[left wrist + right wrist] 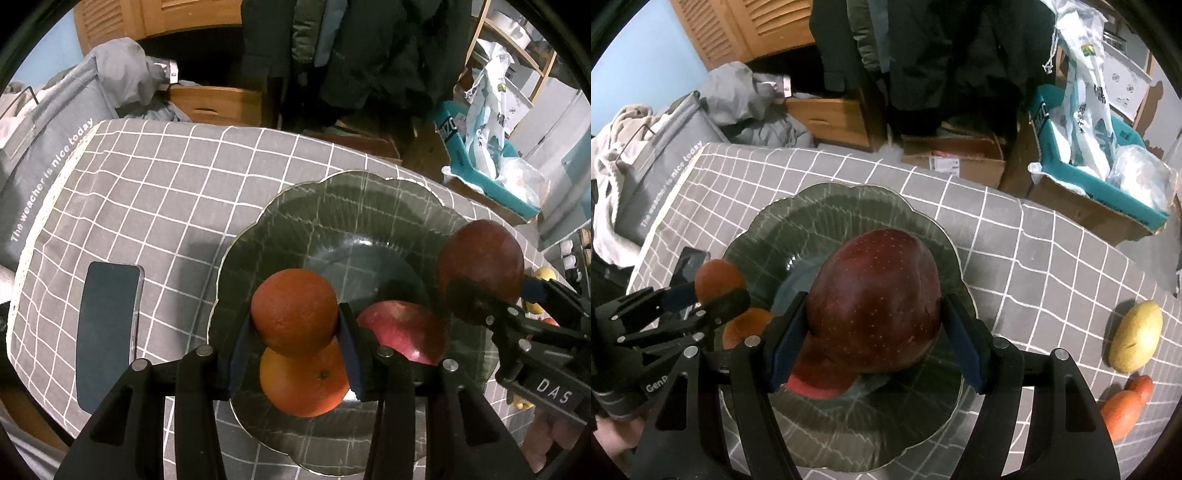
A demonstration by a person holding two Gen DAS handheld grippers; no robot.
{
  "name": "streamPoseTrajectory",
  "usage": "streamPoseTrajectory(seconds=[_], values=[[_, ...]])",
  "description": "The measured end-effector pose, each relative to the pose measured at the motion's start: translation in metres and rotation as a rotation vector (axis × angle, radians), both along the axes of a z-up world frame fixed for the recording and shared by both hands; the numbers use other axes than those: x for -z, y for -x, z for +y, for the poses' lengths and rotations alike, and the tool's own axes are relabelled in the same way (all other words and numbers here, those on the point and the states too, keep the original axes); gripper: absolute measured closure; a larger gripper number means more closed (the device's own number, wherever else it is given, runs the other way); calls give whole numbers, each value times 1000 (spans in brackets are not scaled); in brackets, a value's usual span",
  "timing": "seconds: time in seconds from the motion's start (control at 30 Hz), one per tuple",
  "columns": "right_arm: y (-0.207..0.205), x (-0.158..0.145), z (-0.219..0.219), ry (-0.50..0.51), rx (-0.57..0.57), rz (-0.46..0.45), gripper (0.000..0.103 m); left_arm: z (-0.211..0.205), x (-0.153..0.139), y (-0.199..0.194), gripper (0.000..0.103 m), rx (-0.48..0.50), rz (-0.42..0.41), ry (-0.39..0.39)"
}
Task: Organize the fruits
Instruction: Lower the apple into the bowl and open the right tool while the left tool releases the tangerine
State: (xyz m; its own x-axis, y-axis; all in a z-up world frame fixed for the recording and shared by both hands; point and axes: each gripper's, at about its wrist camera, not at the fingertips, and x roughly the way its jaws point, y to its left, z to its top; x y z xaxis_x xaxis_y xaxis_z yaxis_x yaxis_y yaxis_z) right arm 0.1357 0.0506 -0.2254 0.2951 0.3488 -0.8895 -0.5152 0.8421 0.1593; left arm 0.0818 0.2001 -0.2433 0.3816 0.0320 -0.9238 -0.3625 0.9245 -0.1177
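Left tongs (295, 332) grip orange (294, 312), right tongs (873, 332) grip dark apple (875, 299) over plate (332, 206); dropping either could knock the resting fruit out.

Left gripper (295, 343) angled steeply down, blue pads clamped on both sides of a round fruit. Right gripper (875, 339) likewise tilted downward, jaws set wider, pads pressed against a larger dark-red fruit.

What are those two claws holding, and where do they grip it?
Left gripper clamps an orange by its sides; right gripper clamps a dark red apple by its sides, both over the plate.
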Motion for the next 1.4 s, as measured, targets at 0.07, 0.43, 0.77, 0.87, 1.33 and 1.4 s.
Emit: streamPoseTrajectory(seconds=[0.07,0.43,0.77,0.87,1.33,1.4], values=[[-1,1,0,-1,3,3,31,-1,2,0,58,1,8,3],[-4,7,2,-11,6,30,31,-2,2,-2,33,2,2,-9],[-10,18,3,-1,26,76,31,6,-1,5,33,-35,11,-30],[-9,16,4,-2,19,59,31,8,-3,6,32,-46,8,-39],[0,-12,2,83,12,-55,31,13,-15,15,32,-63,-13,-36],[2,-17,-1,108,21,-81,30,12,-20,16,32,-61,-24,-36]])
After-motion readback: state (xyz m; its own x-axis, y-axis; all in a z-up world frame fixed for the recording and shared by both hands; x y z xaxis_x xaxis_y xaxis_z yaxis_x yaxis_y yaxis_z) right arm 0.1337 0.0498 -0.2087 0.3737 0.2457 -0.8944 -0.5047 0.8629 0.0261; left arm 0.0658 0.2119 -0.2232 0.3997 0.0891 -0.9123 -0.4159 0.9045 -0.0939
